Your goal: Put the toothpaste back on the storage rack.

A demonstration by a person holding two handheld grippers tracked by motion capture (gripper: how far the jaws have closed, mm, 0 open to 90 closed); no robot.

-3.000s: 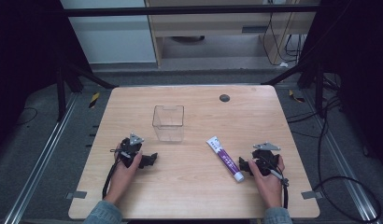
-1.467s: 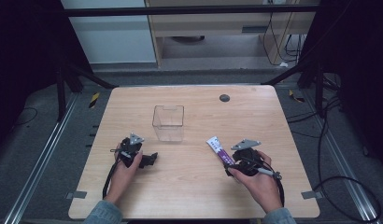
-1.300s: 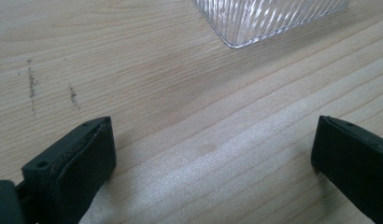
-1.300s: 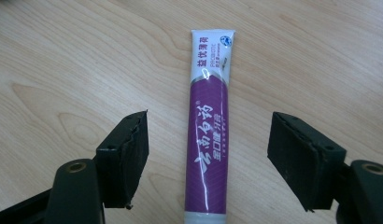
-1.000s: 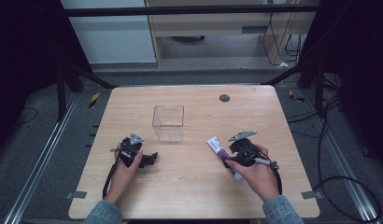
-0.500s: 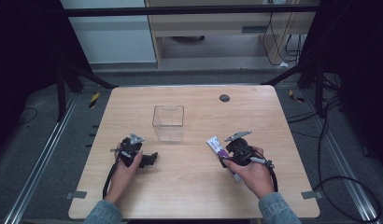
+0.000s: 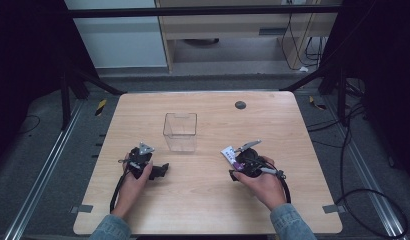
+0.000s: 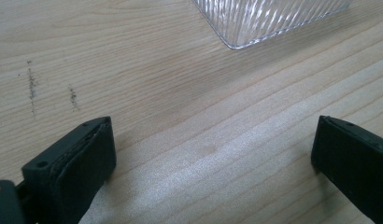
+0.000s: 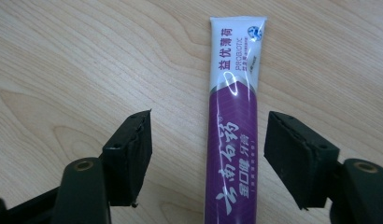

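Observation:
A purple and white toothpaste tube (image 9: 234, 116) lies flat on the wooden table (image 7: 208, 205); its white end (image 7: 228, 153) pokes out past my right gripper (image 7: 241, 165). In the right gripper view the right gripper (image 9: 208, 140) is open, one jaw on each side of the tube's purple middle, apart from it. A clear ribbed plastic box (image 7: 180, 131) stands empty at the table's middle. My left gripper (image 7: 155, 170) rests on the table to the left and nearer than the box. In the left gripper view it (image 8: 213, 154) is open over bare wood, with the box's corner (image 8: 269, 18) ahead.
A small dark round disc (image 7: 240, 105) sits near the table's far edge. Black frame posts and cables (image 7: 353, 150) surround the table on the floor. Bare wood stretches between the two hands and along the front edge.
My right hand moved its gripper left and forward from the table's right side onto the toothpaste tube, now straddling it. The left gripper and the box stayed put.

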